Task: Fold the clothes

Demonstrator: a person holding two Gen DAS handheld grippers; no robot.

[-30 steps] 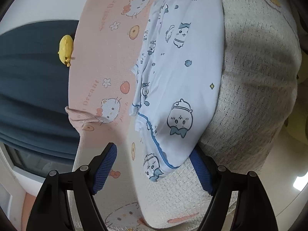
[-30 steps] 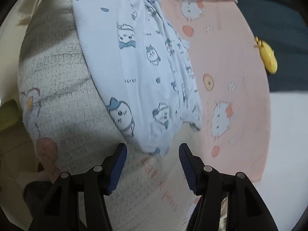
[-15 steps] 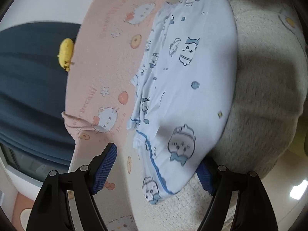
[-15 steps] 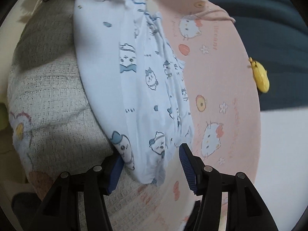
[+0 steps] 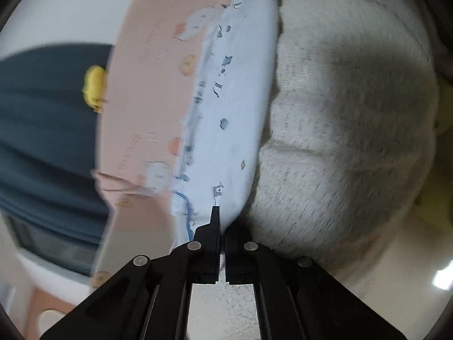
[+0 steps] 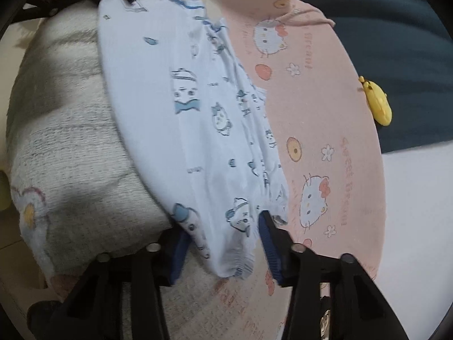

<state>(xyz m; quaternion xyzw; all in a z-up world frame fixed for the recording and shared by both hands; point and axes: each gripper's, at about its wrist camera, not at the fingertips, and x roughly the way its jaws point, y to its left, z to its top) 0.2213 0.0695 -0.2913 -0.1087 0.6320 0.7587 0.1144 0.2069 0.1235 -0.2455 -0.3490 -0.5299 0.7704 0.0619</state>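
Both claws had come forward onto the ends of the pale blue garment (image 6: 198, 130) since a second earlier, when each hung short of it with its jaws wide. That garment, printed with small cartoon figures, lay folded in a long strip on the bed, along the seam where a pink cartoon-cat sheet (image 6: 325, 113) met a cream knitted blanket (image 6: 70, 147). The left claw (image 5: 220, 243) had snapped together on the strip's near corner, with a sliver of blue cloth caught between the jaws. The right claw (image 6: 223, 252) was closing, and the opposite end of the strip lay between its blue pads (image 6: 270, 240), though they did not seem to press it yet. A small yellow toy (image 6: 378, 102) sat well apart on dark blue bedding (image 6: 396, 28). The left view was smeared by motion, so how much cloth that claw truly held was hard to judge. From here the risk seemed to be a thin bite: a lift might let the corner slip out, or take only the top layer and open the fold. The right claw might also pinch the blanket beneath and drag it along.
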